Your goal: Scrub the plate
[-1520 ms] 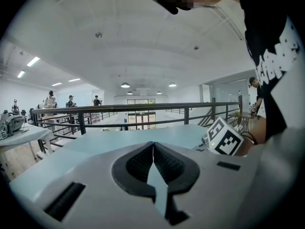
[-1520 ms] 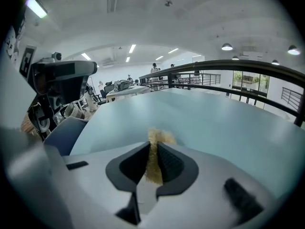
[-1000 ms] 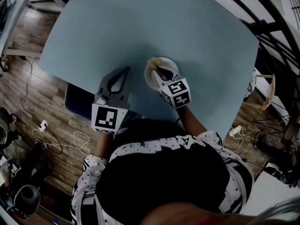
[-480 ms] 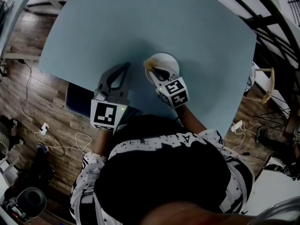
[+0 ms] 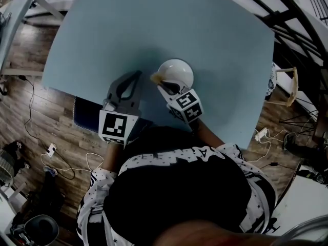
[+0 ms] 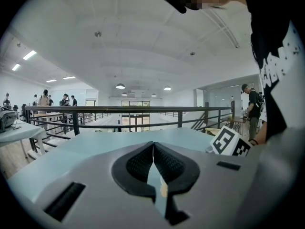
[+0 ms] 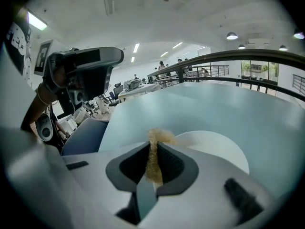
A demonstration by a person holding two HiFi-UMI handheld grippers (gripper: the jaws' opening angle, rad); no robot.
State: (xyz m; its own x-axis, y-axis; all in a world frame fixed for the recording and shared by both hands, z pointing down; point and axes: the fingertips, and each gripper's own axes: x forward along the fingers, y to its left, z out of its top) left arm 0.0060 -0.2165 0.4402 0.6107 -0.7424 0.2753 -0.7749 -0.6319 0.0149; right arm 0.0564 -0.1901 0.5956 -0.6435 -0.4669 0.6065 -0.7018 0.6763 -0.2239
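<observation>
A white plate [image 5: 177,70] lies on the pale blue table [image 5: 205,29], just ahead of me. My right gripper [image 5: 162,84] is shut on a tan fibrous scrubber [image 5: 155,77] at the plate's left rim. In the right gripper view the scrubber [image 7: 153,151] is pinched between the jaws, its tuft sticking out over the edge of the plate [image 7: 214,149]. My left gripper [image 5: 137,76] rests to the left of the plate, shut and holding nothing. In its own view the left gripper [image 6: 153,145] has its pads pressed together.
The table's near edge runs just under both grippers. A dark blue seat [image 5: 82,111] sits below that edge at left. Cables [image 5: 56,155] trail on the wooden floor. A black railing [image 5: 287,29] runs past the table's right side.
My right gripper has swept the scrubber from the plate's far-left part leftward and nearer, to its left rim. The left gripper has stayed put.
</observation>
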